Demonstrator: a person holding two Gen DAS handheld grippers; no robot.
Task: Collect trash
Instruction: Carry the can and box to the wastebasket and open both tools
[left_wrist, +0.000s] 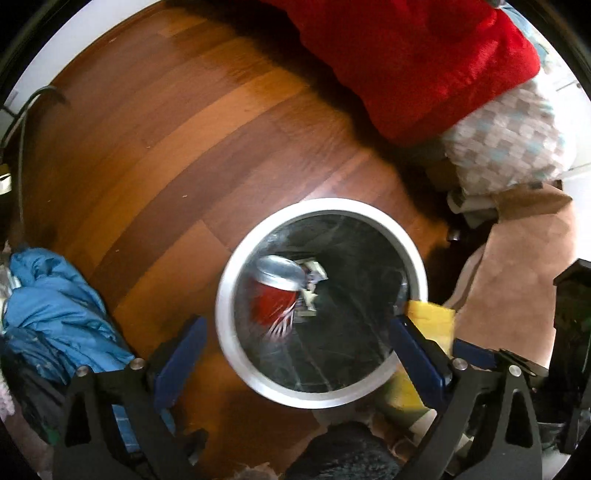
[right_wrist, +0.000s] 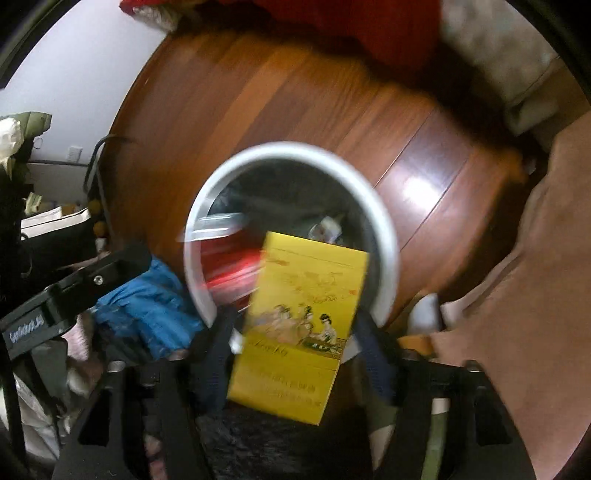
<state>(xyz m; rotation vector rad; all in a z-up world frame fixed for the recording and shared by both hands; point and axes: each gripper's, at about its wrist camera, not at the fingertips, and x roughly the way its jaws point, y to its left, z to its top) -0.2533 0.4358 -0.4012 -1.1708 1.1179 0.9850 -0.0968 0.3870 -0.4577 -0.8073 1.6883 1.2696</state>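
A round bin with a pale rim (left_wrist: 224, 306) and a black liner stands on the wooden floor below both grippers. Inside it lies a red can (left_wrist: 273, 295) with a silver top, blurred, next to some paper scraps (left_wrist: 314, 273). My left gripper (left_wrist: 299, 354) hangs open over the bin's near rim, with nothing between its fingers. In the right wrist view a yellow printed box (right_wrist: 299, 332) sits tilted between the spread fingers of my right gripper (right_wrist: 295, 354), over the bin's rim (right_wrist: 386, 240); the pads do not press on it. The same yellow box (left_wrist: 430, 321) shows at the bin's right edge.
A crumpled blue cloth (left_wrist: 55, 306) lies left of the bin. A red blanket (left_wrist: 406, 55) and a checked cushion (left_wrist: 506, 136) hang over the floor at the far right. Tan fabric (left_wrist: 517, 277) covers the right side. A cable (left_wrist: 22, 122) runs along the left wall.
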